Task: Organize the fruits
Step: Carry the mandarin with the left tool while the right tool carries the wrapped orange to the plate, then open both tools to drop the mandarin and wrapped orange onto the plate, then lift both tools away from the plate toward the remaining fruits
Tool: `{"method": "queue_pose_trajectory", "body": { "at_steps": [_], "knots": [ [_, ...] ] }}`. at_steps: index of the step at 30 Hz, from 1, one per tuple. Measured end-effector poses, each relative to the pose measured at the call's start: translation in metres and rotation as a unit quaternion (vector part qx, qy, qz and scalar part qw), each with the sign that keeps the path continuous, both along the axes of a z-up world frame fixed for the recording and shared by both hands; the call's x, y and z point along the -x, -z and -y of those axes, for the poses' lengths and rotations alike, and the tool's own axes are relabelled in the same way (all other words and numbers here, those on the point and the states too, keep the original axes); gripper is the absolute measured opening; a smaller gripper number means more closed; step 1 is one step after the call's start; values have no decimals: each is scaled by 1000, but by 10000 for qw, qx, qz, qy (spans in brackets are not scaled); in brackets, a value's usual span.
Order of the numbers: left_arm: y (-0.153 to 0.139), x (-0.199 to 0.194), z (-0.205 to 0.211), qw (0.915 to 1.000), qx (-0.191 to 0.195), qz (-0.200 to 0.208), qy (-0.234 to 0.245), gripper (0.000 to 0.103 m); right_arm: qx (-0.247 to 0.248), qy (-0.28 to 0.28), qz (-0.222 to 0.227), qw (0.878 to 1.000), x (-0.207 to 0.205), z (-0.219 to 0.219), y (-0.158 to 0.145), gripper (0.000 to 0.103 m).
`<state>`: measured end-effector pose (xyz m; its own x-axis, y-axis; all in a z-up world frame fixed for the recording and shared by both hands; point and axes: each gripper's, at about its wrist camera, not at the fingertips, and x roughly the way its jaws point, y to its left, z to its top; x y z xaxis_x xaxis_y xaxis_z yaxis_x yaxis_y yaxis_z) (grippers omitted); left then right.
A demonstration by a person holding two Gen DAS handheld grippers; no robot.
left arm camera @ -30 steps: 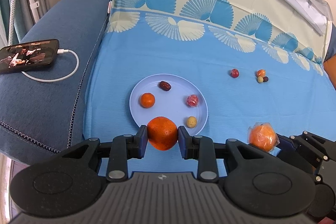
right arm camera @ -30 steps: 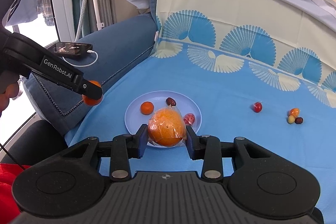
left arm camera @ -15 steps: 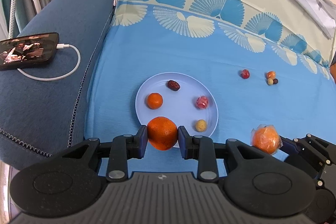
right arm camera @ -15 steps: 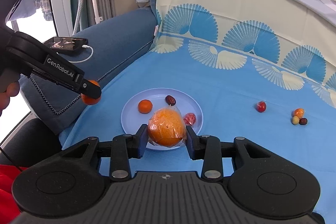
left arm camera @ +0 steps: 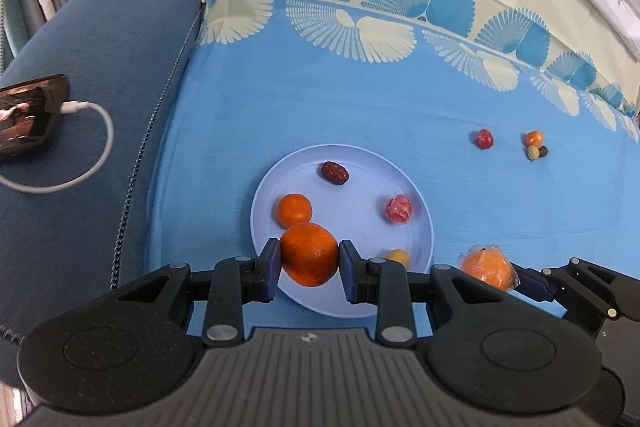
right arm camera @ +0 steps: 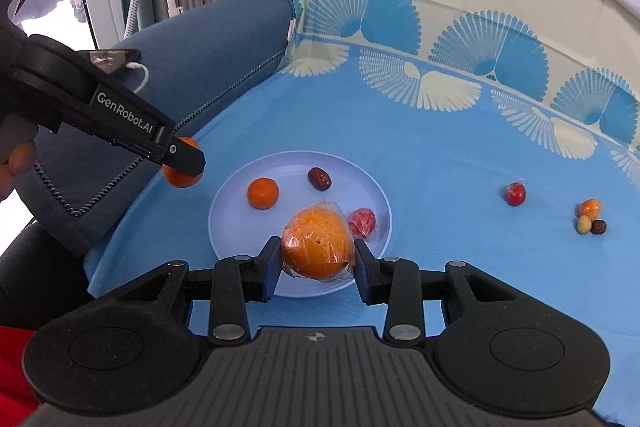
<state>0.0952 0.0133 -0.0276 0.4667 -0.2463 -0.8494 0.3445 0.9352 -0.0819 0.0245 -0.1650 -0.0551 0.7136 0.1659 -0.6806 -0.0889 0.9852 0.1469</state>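
My left gripper (left arm camera: 309,265) is shut on a bare orange (left arm camera: 309,254), held above the near left rim of the pale blue plate (left arm camera: 356,187). My right gripper (right arm camera: 317,259) is shut on a plastic-wrapped orange (right arm camera: 318,247), held over the plate's (right arm camera: 240,227) near rim. On the plate lie a small mandarin (left arm camera: 295,209), a dark date (left arm camera: 334,172), a red wrapped fruit (left arm camera: 399,209) and a small yellow fruit (left arm camera: 398,257). The wrapped orange (left arm camera: 486,267) also shows in the left wrist view.
On the blue cloth at the right lie a red fruit (left arm camera: 484,139) and a cluster of three small fruits (left arm camera: 535,145). A phone (left arm camera: 24,117) with a white cable (left arm camera: 80,163) lies on the sofa arm at left. The sofa back rises behind.
Both grippers have moved forward and closer to the plate, each still holding its orange. The fruits on the plate and cloth have not moved.
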Motion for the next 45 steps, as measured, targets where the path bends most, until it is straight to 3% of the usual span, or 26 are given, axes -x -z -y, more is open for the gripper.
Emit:
{"method": "queue_pose_trajectory", "body": {
  "at_steps": [18, 27, 28, 29, 30, 31, 32, 33, 35, 38, 42, 45],
  "knots": [
    [74, -49, 22, 9976, -457, -508, 116, 34, 21, -63, -578, 9983, -65, 3, 59, 39],
    [88, -62, 26, 9967, -603, -527, 155, 35, 101, -156, -685, 9975, -83, -2, 73, 39],
    [88, -64, 26, 9966, -617, -527, 140, 37, 104, -197, -687, 9974, -86, -4, 73, 40],
    [88, -66, 26, 9966, -592, -545, 167, 45, 102, -250, -708, 9971, -89, -5, 73, 42],
    [86, -67, 26, 9968, -537, -547, 204, 67, 95, -345, -764, 9964, -92, -7, 73, 55],
    [83, -67, 25, 9972, -505, -507, 207, 81, 138, -394, -794, 9960, -94, -9, 71, 71],
    [77, -65, 24, 9977, -509, -408, 158, 102, 218, -386, -763, 9961, -94, -10, 68, 78],
    [71, -61, 22, 9983, -504, -261, 106, 103, 314, -360, -710, 9963, -92, -12, 64, 88],
    [58, -51, 16, 9986, -521, -50, 86, 103, 434, -330, -622, 9966, -85, -13, 55, 93],
    [47, -31, 4, 9986, -479, -215, -4, 103, 423, -236, -677, 9965, -66, -11, 44, 102],
    [40, 3, -10, 9973, -638, -338, -95, 103, 258, -133, -1008, 9945, -29, -13, 40, 102],
    [40, 27, -18, 9963, -756, -331, -218, 103, 176, -52, -930, 9955, -2, -18, 27, 102]
  ]
}}
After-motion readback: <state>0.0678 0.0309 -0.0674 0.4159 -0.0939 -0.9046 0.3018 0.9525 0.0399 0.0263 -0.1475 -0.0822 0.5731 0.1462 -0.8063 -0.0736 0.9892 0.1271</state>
